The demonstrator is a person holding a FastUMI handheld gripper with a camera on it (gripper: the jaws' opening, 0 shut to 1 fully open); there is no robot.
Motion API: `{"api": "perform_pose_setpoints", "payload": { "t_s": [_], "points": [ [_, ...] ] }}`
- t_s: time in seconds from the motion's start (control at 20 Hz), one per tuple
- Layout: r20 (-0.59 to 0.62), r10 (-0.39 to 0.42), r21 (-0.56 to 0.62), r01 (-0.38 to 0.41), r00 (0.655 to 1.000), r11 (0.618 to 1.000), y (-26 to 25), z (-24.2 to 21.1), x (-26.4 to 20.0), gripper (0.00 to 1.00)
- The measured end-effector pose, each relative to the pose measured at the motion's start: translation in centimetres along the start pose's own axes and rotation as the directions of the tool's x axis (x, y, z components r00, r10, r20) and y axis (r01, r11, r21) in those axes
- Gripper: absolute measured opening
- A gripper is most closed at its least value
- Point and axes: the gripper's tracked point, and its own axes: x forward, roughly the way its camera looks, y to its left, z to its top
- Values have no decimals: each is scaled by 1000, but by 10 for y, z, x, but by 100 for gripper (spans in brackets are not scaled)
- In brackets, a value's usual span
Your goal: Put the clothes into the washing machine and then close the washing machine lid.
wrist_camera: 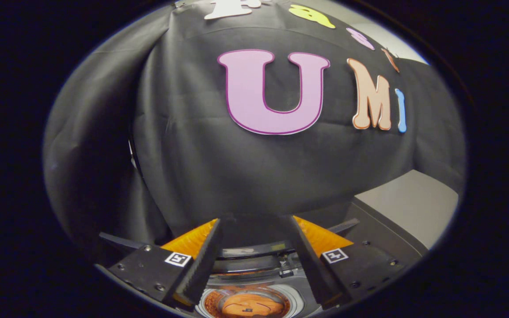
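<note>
In the gripper view, the gripper [254,247] points at the booth's black cloth wall [219,168], which hangs in soft folds across the whole scene beyond the fingers. The two fingers [201,260] stand well apart, with a wide gap between them and nothing held in that gap, so the jaws are open. Each finger carries a small square black-and-white marker tag [178,259] on its mounting block.

At six o'clock from the fingertips, low in the gap between the fingers, lies the washing machine [254,276]: a dark-topped appliance with a round opening ringed in pale grey. Its dark lid [254,249] stands raised at the rear of the opening, a curved edge seen just behind the fingertips, so the opening is uncovered. Inside the round drum [296,300], at six o'clock, sits an orange-brown bundle of cloth, the clothes [248,305], lying in the middle of the drum and below both fingers, touching neither.

At about four o'clock from the fingers, beyond the right finger, a flat pale grey surface [407,205] with a straight edge runs up to the cloth wall, with a darker panel beside it on the side towards the washing machine. The cloth wall reaches down to the machine's rear at twelve o'clock from the drum.
</note>
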Motion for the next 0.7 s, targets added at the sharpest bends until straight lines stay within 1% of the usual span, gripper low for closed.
{"api": "perform_pose_setpoints", "payload": {
  "t_s": [0.35,0.7],
  "points": [
    [12,1,-15,-1,1000,1000,-6,-8,-15,92],
    [30,12,-22,-11,999,1000,-11,-24,-39,92]
  ]
}}
